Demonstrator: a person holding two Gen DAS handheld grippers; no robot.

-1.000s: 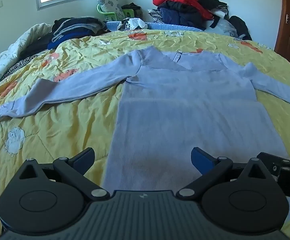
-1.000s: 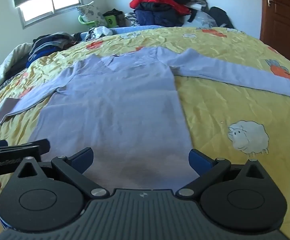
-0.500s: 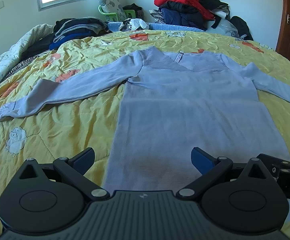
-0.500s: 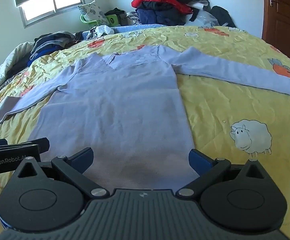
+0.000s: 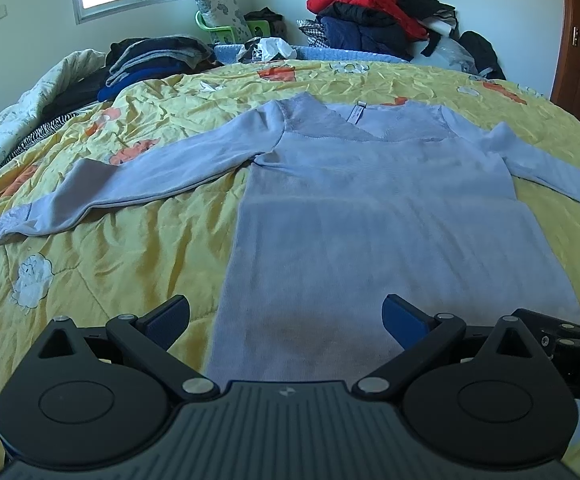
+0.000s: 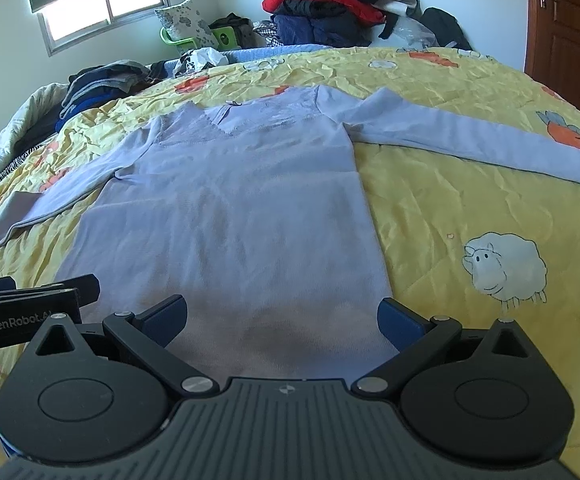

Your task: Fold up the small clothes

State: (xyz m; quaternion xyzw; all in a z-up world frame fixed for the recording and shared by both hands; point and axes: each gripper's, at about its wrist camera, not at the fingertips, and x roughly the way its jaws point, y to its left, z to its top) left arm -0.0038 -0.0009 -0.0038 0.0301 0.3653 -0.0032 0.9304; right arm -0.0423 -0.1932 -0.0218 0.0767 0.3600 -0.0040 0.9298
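Two grippers hang side by side over the near hem of a pale blue long-sleeved top that lies flat, front up, on a yellow quilt printed with white sheep and orange shapes. Its sleeves stretch out to either side, and the V-neck points away from the cameras.

At the far left, a white patterned blanket is bunched along the bed's edge, next to a stack of dark folded clothes. Further right sit a green plastic chair with a cushion under the window, then a heap of red and navy jackets against the wall, and a brown wooden door.

On the left gripper the blue-padded jaws stand wide apart, holding nothing; on the right gripper they are equally spread and empty. Nothing lies between them and the top.

In the right wrist view, the left gripper's side reads "GenRobot.AI".
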